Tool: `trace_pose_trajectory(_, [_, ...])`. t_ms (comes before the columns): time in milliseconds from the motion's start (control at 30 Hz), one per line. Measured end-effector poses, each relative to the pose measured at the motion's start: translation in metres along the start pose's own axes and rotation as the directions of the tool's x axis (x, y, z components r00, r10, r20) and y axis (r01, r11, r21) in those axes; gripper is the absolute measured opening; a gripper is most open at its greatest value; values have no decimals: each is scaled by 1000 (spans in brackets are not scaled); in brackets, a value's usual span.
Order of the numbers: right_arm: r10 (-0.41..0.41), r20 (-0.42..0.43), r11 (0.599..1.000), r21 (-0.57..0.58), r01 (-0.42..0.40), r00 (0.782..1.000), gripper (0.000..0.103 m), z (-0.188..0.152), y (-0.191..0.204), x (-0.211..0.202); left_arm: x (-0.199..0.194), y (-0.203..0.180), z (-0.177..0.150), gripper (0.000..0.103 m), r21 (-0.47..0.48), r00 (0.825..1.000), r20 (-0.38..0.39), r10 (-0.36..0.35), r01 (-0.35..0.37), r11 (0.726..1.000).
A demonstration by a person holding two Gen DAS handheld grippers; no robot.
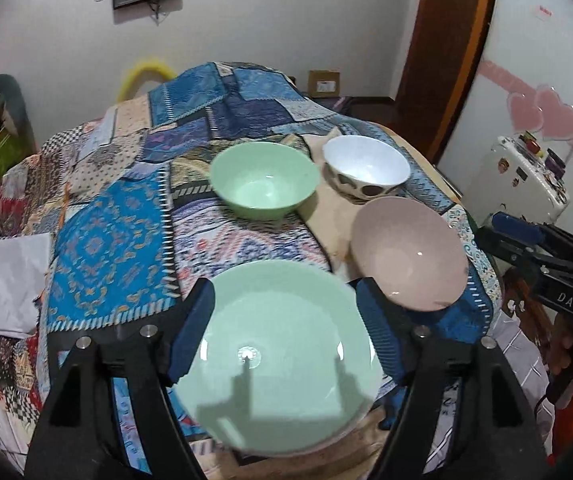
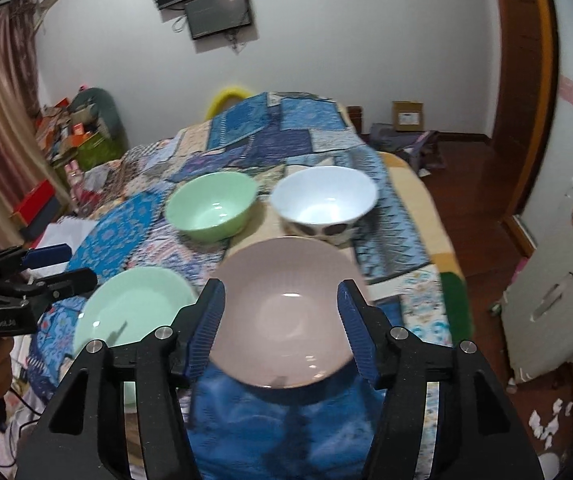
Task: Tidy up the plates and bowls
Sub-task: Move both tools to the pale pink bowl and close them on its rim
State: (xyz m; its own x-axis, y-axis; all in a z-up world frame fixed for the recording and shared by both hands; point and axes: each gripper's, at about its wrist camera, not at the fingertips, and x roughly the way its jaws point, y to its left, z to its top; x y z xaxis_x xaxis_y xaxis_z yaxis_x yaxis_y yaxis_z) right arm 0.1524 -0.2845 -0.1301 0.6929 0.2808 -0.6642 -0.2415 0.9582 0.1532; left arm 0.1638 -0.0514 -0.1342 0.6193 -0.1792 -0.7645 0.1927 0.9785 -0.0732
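On the patchwork cloth [image 1: 110, 240]:
Far row: green bowl [image 1: 264, 184] left, white spotted bowl [image 1: 366, 172] right.
Near row: green plate [image 1: 282, 360] left, pink plate [image 2: 286, 316] right.
Left gripper [image 1: 284, 326]: jaws wide apart above green plate, gripping nothing.
Right gripper [image 2: 282, 326]: jaws apart above pink plate, empty.

Glossy bowls [image 2: 282, 312], woven patchwork cloth [image 1: 114, 240]
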Motion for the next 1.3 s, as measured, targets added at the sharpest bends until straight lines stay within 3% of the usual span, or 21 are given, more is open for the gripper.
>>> trace_pose_trajectory(67, [-11,-12,1000,15,11,1000,55,-2,-10,5,10,-9,5,84,1,1000,-7,-17,17,1000])
trace_pose_trajectory(500, [-8,-130,994,108,22,992,55,-23,-50,51,94,-51,21,84,60,992,-124,-38,46,997])
trace_pose_trajectory(600, [6,-144,993,114,11,990,55,-28,-50,59,112,-54,22,80,51,986,-160,-56,65,997])
trace_pose_trajectory(767, [35,-156,991,134,-14,987,54,-32,-52,69,132,-56,22,62,37,975,-203,-87,96,995])
trace_pose_trajectory(900, [64,-168,987,156,-38,984,38,-34,-55,74,142,-62,20,54,42,966,-231,-119,132,990])
trace_pose_trajectory(1067, [86,-179,986,156,-58,980,25,-35,-52,77,151,-69,17,32,41,952,-265,-153,169,985])
trace_pose_trajectory(1300, [75,-184,985,166,-44,980,25,-31,-51,74,154,-70,16,30,24,952,-266,-151,163,986])
